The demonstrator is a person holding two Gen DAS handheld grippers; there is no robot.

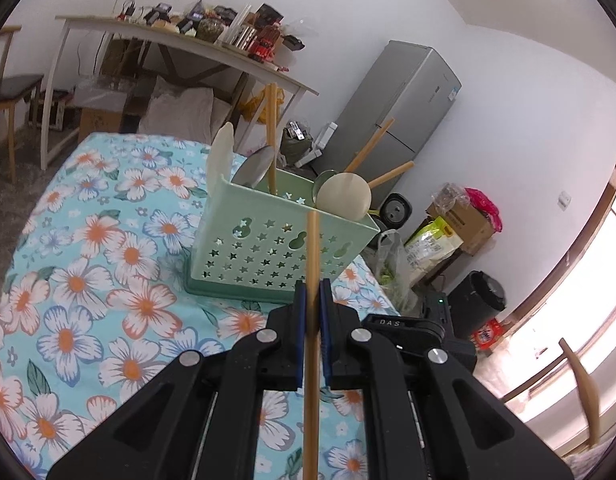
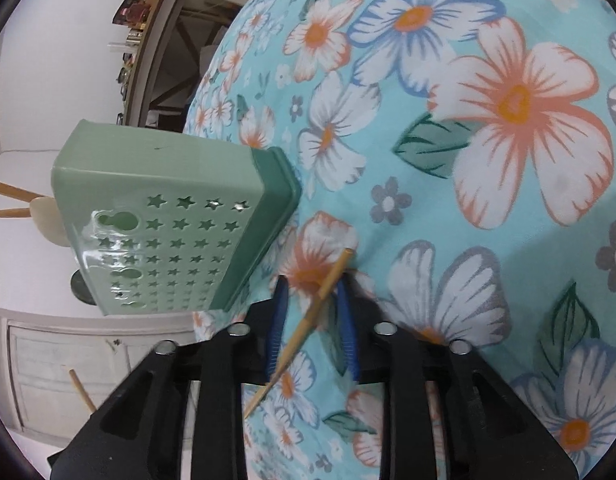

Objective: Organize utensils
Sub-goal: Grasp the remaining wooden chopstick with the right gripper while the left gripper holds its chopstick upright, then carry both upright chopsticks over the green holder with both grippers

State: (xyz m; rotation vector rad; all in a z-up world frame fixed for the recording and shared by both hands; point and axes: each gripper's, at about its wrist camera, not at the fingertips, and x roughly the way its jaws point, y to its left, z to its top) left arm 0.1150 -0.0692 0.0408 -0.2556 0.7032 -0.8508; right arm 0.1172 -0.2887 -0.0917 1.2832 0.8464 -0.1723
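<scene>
slim bamboo chopstick [image 1: 312, 264], perforated plastic caddy [image 1: 276, 240] (star-shaped holes)

Utensil holder [image 1: 276, 248] on tablecloth [image 1: 108, 272], spoons [image 1: 344, 196] in holder

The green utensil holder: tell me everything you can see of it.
The green utensil holder is a pale green plastic box with star and gourd-shaped cut-outs in its walls, set in a darker green base tray. It stands upright on the floral tablecloth, near the table's far edge. Sticking out of its open top are wooden chopsticks, a metal spoon and cream-coloured plastic spoons. Neither pair of tongs touches it.
</scene>
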